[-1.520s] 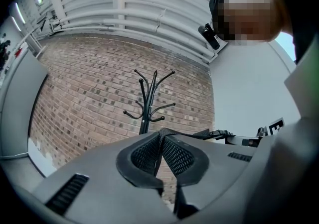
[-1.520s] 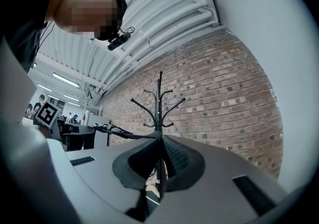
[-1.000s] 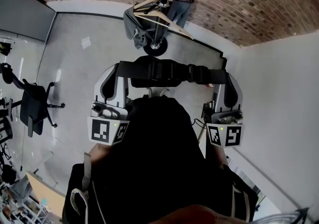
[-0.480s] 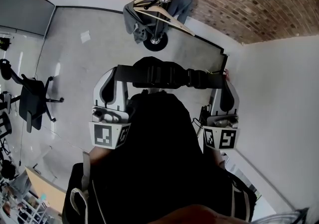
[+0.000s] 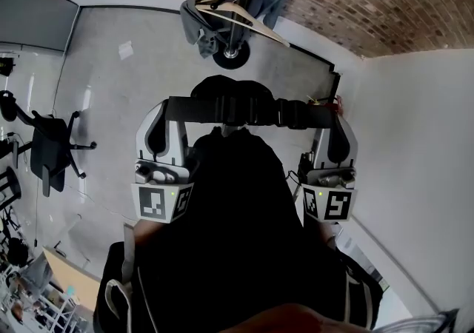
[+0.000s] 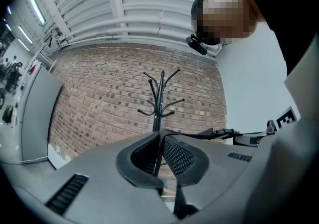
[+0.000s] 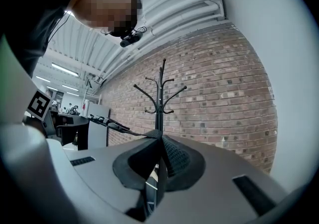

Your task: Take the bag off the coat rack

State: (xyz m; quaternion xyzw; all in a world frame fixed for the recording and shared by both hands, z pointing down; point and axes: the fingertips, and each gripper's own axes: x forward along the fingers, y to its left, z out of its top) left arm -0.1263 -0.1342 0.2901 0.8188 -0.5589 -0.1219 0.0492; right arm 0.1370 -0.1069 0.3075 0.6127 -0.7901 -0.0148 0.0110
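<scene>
Two grippers (image 5: 167, 111) (image 5: 341, 123) level on bag strap (image 5: 252, 111).

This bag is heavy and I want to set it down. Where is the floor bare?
Bare grey floor lies between the office chair and the coat rack, ahead of the left gripper holding the bag strap. Crowded: round the rack's base, under hangers and a grey garment; tight along the white wall on the right.
</scene>
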